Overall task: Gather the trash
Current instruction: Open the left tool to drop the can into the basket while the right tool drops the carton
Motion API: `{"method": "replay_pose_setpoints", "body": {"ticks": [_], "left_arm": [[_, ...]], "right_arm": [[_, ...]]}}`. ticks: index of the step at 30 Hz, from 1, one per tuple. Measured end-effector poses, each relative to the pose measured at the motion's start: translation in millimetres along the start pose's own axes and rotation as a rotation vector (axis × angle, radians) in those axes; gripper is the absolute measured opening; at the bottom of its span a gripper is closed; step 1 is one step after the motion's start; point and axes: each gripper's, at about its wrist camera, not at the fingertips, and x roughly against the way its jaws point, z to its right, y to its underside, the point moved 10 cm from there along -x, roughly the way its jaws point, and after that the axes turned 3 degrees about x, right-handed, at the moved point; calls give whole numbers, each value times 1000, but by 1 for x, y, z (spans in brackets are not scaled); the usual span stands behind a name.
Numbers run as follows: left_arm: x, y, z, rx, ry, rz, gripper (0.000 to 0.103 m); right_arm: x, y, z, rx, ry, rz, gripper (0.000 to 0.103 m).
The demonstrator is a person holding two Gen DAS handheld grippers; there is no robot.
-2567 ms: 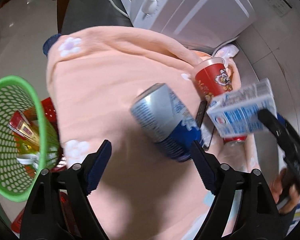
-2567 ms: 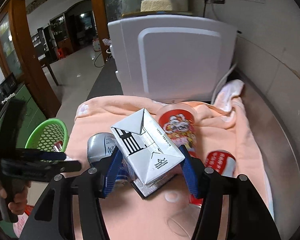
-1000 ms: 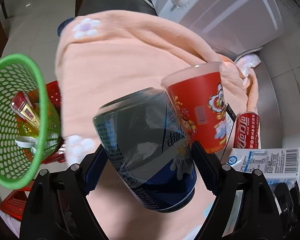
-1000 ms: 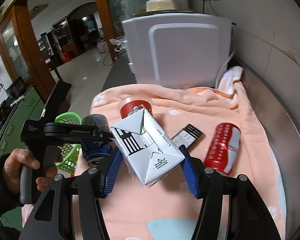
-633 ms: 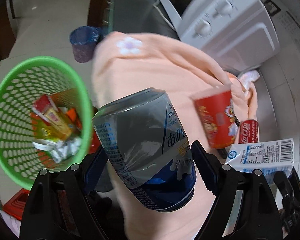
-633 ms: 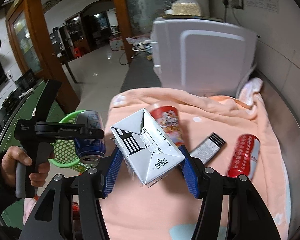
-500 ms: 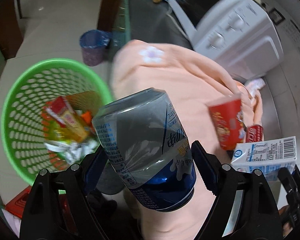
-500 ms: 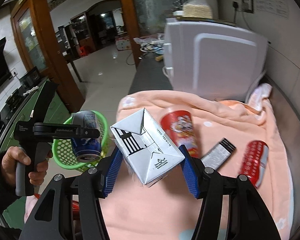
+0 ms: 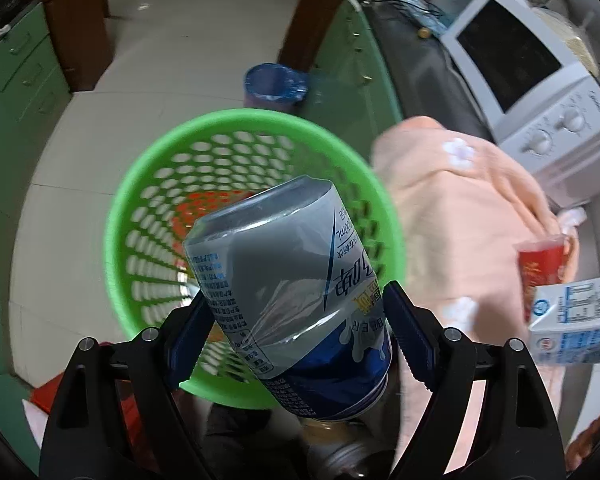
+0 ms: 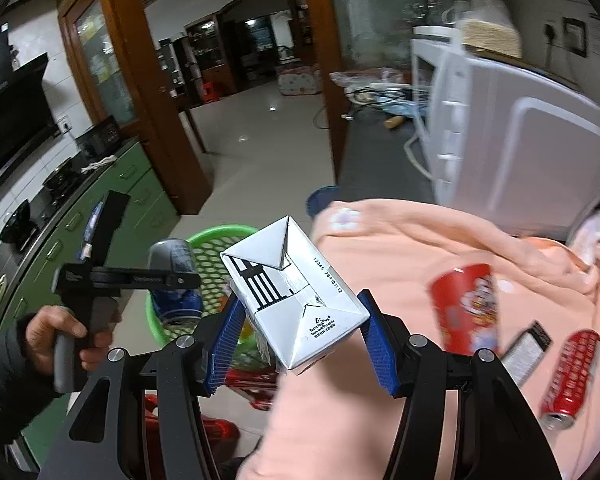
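Left wrist view: left gripper (image 9: 296, 320) grasps a beer can (image 9: 288, 292) above the green basket (image 9: 140, 208). Right gripper (image 10: 296, 336) clamps a milk carton (image 10: 296, 296) near the peach-cloth-covered desk (image 10: 400, 260), where a red cup (image 10: 464, 308) and cola can (image 10: 568, 376) lie.

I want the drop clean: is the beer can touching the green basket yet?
Apart. The right wrist view shows the beer can clamped in the left gripper, held in the air above the green basket.

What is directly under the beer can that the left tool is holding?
The green basket on the floor. The beer can covers most of its inside; only red and orange scraps show through.
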Motion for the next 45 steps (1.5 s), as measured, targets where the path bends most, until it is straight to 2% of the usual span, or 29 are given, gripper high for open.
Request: {"method": "replay_pose_setpoints", "body": {"ticks": [6,13,33,37,40,45], "left_arm": [[-6,-3,-32,28,-49,-2,82],[-11,1,-55,64,-55,-16,82],[6,8,-79,156,-29,14,84],[9,9,-82,166,-28,17,85],[10,8,-83,171,-28,18,85],[13,9,-84,177,-24,22,85]], "right_arm": [[-28,-11,-33,20,-54,-13,55],[-59,-19,-62,17,-103,-33,55],[-114,-15,-90,-61,-169,-96,56],[-120,-15,-99,-80,-200,-104,57],[-117,-16,-101,-83,-208,-92,73],[-110,-20,-99,-83,-204,-81,74]]}}
